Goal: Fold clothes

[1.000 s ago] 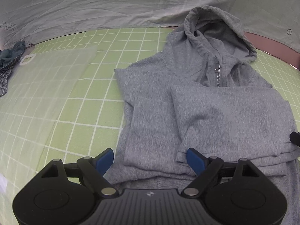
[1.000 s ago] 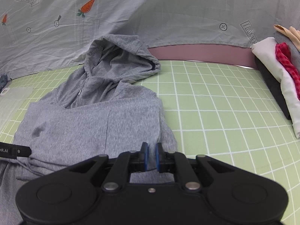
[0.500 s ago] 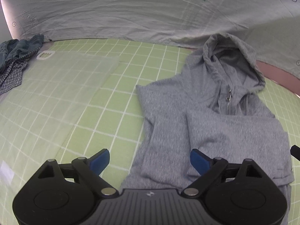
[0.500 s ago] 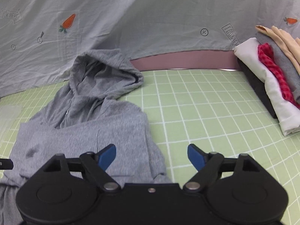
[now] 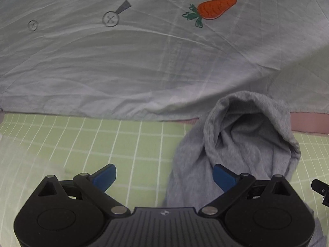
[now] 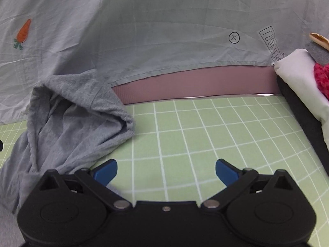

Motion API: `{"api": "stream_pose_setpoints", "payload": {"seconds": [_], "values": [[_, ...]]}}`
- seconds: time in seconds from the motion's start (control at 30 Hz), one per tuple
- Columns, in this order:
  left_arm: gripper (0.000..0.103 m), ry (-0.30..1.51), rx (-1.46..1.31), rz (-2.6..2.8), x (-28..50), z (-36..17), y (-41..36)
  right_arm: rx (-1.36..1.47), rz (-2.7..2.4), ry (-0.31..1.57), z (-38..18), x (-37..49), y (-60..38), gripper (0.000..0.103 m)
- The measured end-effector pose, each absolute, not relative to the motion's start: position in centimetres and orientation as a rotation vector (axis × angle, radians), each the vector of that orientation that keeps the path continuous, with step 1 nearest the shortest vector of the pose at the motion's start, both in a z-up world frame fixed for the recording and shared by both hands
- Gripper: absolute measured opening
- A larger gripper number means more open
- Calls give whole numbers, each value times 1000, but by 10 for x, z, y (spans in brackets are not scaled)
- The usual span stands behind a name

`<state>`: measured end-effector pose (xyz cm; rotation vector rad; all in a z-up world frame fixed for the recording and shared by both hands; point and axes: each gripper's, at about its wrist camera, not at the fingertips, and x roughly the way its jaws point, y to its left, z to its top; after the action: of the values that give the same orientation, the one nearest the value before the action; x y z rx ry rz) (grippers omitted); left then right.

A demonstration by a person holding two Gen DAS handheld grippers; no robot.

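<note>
The hoodie [image 5: 246,144] was heathered grey, darker inside its hood. It lay on a mat [image 6: 205,127] of light green crossed by a white grid. Behind hung a pale grey sheet [image 5: 123,72], printed with an orange carrot [image 5: 216,8] with green leaves and small dark circled crosses. Below the sheet's hem ran a dusty pink strip [image 6: 195,84]. The left tool [image 5: 163,177] and right tool [image 6: 166,169] were black with blue fingertips [image 6: 105,170]. At the right edge sat a stack [image 6: 304,94] of white, black, grey, tan and red-patterned cloth.
</note>
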<state>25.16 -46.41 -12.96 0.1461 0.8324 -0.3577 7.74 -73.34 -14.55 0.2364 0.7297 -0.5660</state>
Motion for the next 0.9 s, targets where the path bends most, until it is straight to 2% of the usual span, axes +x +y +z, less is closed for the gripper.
{"api": "stream_pose_setpoints", "payload": {"seconds": [0.23, 0.43, 0.57, 0.77, 0.9], "values": [[99, 833, 163, -351, 312, -160, -497, 241, -548, 737, -165, 138, -762, 103], [100, 779, 209, -228, 315, -164, -494, 100, -593, 736, -165, 155, -759, 103], [100, 711, 210, -161, 294, -145, -478, 25, -638, 677, -144, 138, -748, 103], [100, 556, 170, -115, 234, -83, -449, -123, -678, 541, -93, 93, -710, 103], [100, 531, 137, -97, 188, -53, -420, -192, -683, 489, -65, 54, -680, 103]]}}
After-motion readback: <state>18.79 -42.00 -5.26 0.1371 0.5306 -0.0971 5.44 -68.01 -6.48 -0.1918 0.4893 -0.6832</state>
